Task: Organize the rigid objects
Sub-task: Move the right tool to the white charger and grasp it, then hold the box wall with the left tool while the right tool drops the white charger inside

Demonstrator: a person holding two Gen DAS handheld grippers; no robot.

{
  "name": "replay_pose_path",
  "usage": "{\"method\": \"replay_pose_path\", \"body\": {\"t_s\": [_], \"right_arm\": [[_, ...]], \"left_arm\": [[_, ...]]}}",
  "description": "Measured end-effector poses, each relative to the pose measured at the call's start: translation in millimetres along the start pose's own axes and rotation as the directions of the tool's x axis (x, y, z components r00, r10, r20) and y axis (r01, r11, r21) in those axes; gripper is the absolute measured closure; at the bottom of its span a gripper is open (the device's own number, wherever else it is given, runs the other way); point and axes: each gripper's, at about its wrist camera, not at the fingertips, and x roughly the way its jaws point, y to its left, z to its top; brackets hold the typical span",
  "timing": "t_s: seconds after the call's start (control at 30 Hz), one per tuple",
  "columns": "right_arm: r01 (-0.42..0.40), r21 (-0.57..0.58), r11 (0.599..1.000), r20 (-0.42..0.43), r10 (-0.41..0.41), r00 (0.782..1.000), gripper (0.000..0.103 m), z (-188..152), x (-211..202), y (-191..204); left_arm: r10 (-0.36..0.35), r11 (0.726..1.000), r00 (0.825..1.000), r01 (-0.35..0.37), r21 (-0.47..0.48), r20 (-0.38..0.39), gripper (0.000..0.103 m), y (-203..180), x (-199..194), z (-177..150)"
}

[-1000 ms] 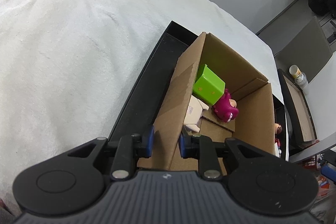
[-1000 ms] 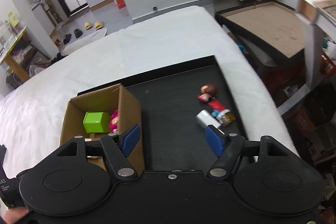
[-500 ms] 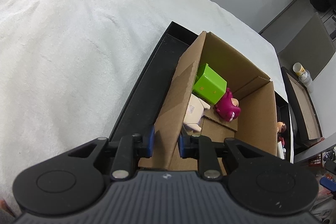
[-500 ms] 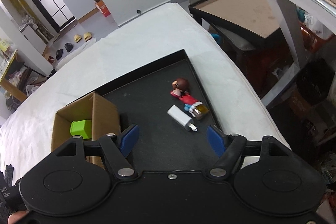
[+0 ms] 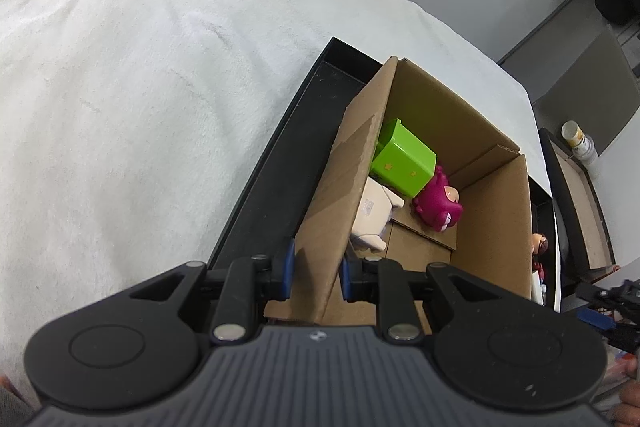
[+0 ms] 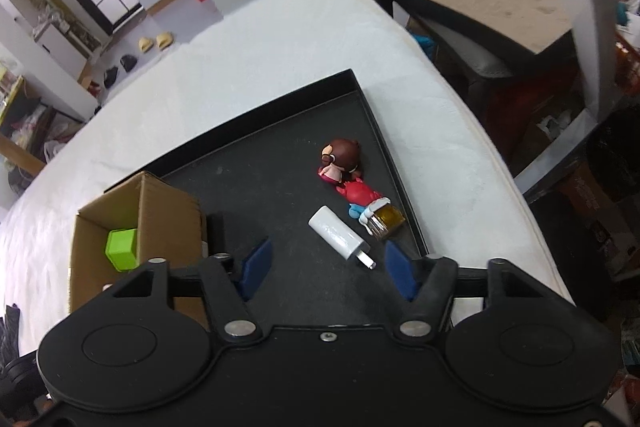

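The left claw (image 5: 316, 277) pinches the cardboard box (image 5: 424, 163) wall on the black tray (image 6: 280, 163), while the right claw (image 6: 326, 269), closing but empty, must reach the white charger (image 6: 336, 233).

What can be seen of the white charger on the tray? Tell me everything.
The white charger is a smooth, rounded plastic block with metal prongs at its near end. It lies flat and diagonal on the black tray, near the tray's right rim, prongs pointing toward the right gripper, whose open jaws do not touch it. A small amber jar and a red-dressed figurine lie close beside it; contact is unclear.
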Motion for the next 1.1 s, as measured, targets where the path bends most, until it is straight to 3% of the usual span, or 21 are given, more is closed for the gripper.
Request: {"method": "replay_pose_path", "body": {"t_s": [0.23, 0.43, 0.63, 0.9, 1.03, 1.1], "right_arm": [[0.03, -0.114, 0.993, -0.062, -0.037, 0.997, 0.055, 12.8, 32.0, 10.8], [0.097, -0.232, 0.968, -0.102, -0.124, 0.987, 0.059, 16.9, 60.0, 20.5], [0.089, -0.271, 0.958, -0.125, -0.127, 0.984, 0.068, 22.7, 67.1, 27.6], [0.125, -0.35, 0.928, -0.152, -0.188, 0.97, 0.069, 15.0, 72.9, 43.9], [0.118, -0.368, 0.922, -0.179, -0.195, 0.965, 0.082, 9.9, 75.8, 48.8], [0.122, -0.361, 0.925, -0.183, -0.199, 0.963, 0.083, 7.0, 73.6, 49.6]], "left_arm": [[0.012, 1.0, 1.0, -0.012, 0.005, 0.006, 0.082, -1.3, 0.7, -5.3], [0.014, 1.0, 1.0, -0.014, 0.001, 0.004, 0.082, -1.8, -0.8, -5.6], [0.019, 1.0, 1.0, -0.019, 0.009, -0.001, 0.082, -3.1, -0.4, -5.3], [0.025, 1.0, 1.0, -0.025, 0.017, 0.003, 0.082, -5.2, -0.3, -6.1], [0.024, 0.999, 1.0, -0.024, 0.024, 0.001, 0.082, -6.8, -1.0, -6.0], [0.025, 0.999, 1.0, -0.025, 0.026, -0.001, 0.082, -7.3, -0.9, -6.2]]}}
